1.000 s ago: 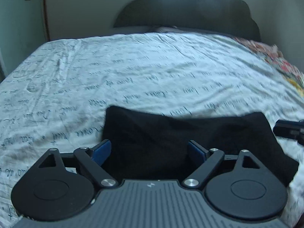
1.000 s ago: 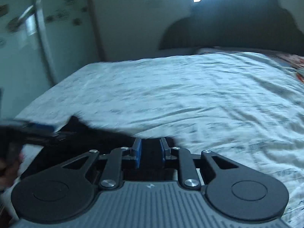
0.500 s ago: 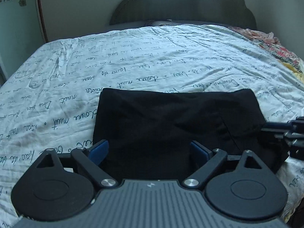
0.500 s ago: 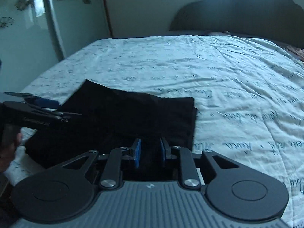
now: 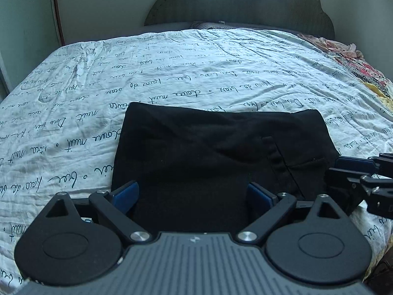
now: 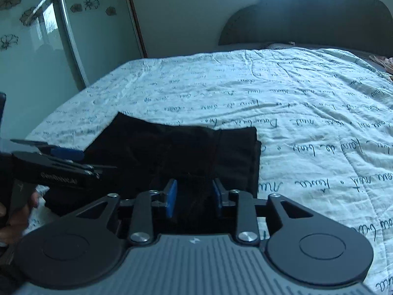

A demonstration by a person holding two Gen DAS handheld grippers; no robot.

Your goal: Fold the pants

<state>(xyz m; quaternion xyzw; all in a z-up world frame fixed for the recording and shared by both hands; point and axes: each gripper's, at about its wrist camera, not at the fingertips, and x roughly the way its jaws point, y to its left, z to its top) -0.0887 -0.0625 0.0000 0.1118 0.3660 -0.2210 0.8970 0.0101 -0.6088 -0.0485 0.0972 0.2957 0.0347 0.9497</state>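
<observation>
The black pants (image 5: 208, 147) lie folded into a rough rectangle on the white bedsheet with handwriting print (image 5: 172, 73). My left gripper (image 5: 192, 193) is wide open over the near edge of the pants, nothing between its blue pads. My right gripper (image 6: 194, 196) stands at the pants' (image 6: 172, 152) near right corner with its jaws parted, and dark cloth shows in the gap. The right gripper also shows at the right edge of the left wrist view (image 5: 363, 172). The left gripper shows at the left of the right wrist view (image 6: 61, 167).
A dark headboard (image 5: 238, 7) stands at the far end of the bed. Patterned cloth (image 5: 363, 66) lies at the far right. A mirrored wardrobe door with flower stickers (image 6: 49, 36) stands left of the bed. The sheet around the pants is wrinkled.
The pants were laid down flat and settled on the sheet. My right gripper's jaws widened from nearly shut. Both grippers drew back slightly toward the near edge.
</observation>
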